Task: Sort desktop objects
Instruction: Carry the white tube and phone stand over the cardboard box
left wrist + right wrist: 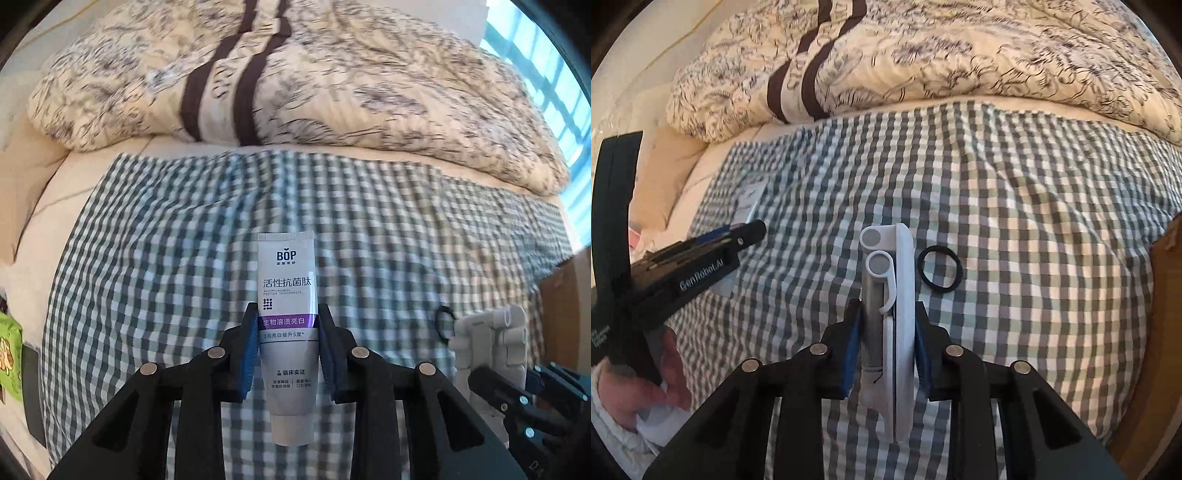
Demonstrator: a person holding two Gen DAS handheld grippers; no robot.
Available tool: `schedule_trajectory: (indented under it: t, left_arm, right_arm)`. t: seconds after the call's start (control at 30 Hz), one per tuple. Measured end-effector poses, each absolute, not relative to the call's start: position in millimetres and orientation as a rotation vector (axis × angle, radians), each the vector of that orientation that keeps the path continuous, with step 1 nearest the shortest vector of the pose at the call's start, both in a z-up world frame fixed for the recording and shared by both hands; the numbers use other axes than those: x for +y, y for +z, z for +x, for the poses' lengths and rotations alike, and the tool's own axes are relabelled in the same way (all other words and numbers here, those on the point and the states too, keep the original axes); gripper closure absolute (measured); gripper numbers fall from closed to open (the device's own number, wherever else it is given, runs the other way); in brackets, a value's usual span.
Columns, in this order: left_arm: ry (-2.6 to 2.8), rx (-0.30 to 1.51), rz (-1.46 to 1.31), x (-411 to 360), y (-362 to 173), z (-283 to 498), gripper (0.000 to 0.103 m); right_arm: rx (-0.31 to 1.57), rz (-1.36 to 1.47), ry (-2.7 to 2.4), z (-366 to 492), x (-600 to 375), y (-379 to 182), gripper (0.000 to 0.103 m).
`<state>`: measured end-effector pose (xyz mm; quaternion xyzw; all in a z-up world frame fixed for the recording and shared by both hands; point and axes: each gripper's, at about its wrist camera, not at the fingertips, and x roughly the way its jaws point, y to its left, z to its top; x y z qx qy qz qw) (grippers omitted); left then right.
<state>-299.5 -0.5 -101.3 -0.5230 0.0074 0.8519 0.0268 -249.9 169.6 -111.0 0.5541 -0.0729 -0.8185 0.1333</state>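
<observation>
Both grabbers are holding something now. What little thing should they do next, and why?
Probably carry both things toward the cardboard box on the right. The left gripper is shut on the toothpaste, the right gripper on the white folding stand. Only the black ring shows loose on the checked cloth, so it comes later.

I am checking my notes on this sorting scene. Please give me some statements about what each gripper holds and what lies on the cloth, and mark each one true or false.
1. The left gripper is shut on the toothpaste tube. True.
2. The right gripper is empty. False: it is shut on the white folding stand.
3. A black ring lies on the checked cloth beside the stand. True.
4. The cloth is plain red. False: it is checked in grey-green and white.
5. A patterned quilt lies beyond the cloth. True.
</observation>
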Motion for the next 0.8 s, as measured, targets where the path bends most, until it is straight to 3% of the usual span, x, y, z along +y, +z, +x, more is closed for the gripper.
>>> schedule_trajectory:
  t: [0.37,0.8]
  left_arm:
    - [2.527,0.166,-1.411,98.7,-27.8,-271.1,0.073]
    - [2.259,0.262,-1.170,303.5,31.3,-215.5,0.073]
  right_arm:
    - [-0.354,1.499,-2.584,-217.9,248.0,-29.9,0.078]
    - [-0.553,1.535,-2.893,-136.3,432.3,37.4,0.078]
